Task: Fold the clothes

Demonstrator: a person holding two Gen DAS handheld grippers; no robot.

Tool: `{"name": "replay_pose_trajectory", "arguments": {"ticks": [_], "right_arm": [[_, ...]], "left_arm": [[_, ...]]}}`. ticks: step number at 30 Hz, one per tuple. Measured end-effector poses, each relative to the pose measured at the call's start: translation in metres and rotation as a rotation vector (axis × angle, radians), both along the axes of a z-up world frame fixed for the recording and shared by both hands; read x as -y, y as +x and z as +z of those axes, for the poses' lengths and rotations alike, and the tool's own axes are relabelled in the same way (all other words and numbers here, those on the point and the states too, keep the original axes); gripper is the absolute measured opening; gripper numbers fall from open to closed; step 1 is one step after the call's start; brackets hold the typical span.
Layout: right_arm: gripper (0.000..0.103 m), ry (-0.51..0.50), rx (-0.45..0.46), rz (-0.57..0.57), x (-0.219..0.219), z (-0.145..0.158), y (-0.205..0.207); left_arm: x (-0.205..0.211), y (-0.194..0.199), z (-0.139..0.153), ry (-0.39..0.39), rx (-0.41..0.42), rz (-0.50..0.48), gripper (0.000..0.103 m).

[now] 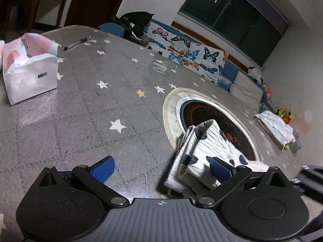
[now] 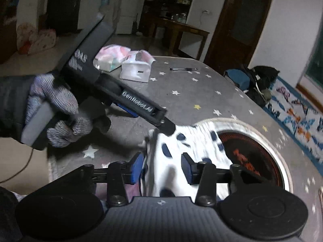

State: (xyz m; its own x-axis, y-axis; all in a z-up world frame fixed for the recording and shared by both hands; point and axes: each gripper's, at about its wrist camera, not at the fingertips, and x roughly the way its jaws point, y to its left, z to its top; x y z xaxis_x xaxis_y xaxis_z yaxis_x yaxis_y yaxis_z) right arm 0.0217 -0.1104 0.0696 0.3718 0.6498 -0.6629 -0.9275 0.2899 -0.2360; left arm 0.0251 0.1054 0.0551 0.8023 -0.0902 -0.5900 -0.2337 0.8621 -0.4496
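- Two handheld tools are working over a grey star-patterned surface, and every place below is given relative to the round mat with a dark centre lying on it.
- Folded white cloth with dark blue spots is lying across the near edge of the round mat, partly on the mat and partly on the surface.
- Left tool is hovering at the near side of the mat with its jaws standing wide apart and gripping nothing; its right blue pad is sitting over the cloth, its left pad over bare surface.
- Right tool is standing partly open at the near edge of the mat; the spotted cloth is lying between its pads, blurred, and not clamped.
- Gloved hand is holding the left tool's handle, to the left of the mat in the right wrist view.
- White open box is sitting well beyond the mat on the left, with a pen farther back.
- Second folded cloth is lying just right of the mat.
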Motion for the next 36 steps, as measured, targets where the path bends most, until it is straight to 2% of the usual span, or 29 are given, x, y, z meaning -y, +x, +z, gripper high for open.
{"name": "replay_pose_trajectory", "arguments": {"ticks": [10, 17, 19, 21, 24, 30, 36], "right_arm": [[0.045, -0.118, 0.114, 0.003, -0.045, -0.038, -0.006], [0.044, -0.154, 0.155, -0.009, -0.053, -0.053, -0.010], [0.040, -0.155, 0.154, -0.014, -0.053, -0.055, -0.009], [0.028, -0.154, 0.151, -0.026, -0.052, -0.056, -0.002], [0.022, -0.134, 0.126, -0.045, -0.048, -0.054, 0.005], [0.015, -0.059, 0.038, -0.075, -0.036, -0.039, 0.018], [0.013, 0.027, -0.032, -0.116, -0.017, -0.022, 0.032]], "left_arm": [[-0.022, -0.009, 0.013, -0.109, 0.072, 0.016, 0.103], [-0.025, -0.010, 0.010, -0.193, 0.074, 0.000, 0.103], [-0.026, -0.010, 0.009, -0.228, 0.069, -0.004, 0.103], [-0.026, -0.010, 0.007, -0.264, 0.067, -0.008, 0.103], [-0.026, -0.009, 0.005, -0.321, 0.059, -0.014, 0.103], [-0.020, -0.006, 0.002, -0.396, 0.043, -0.020, 0.103], [-0.012, -0.001, -0.005, -0.497, 0.028, -0.016, 0.103]]}}
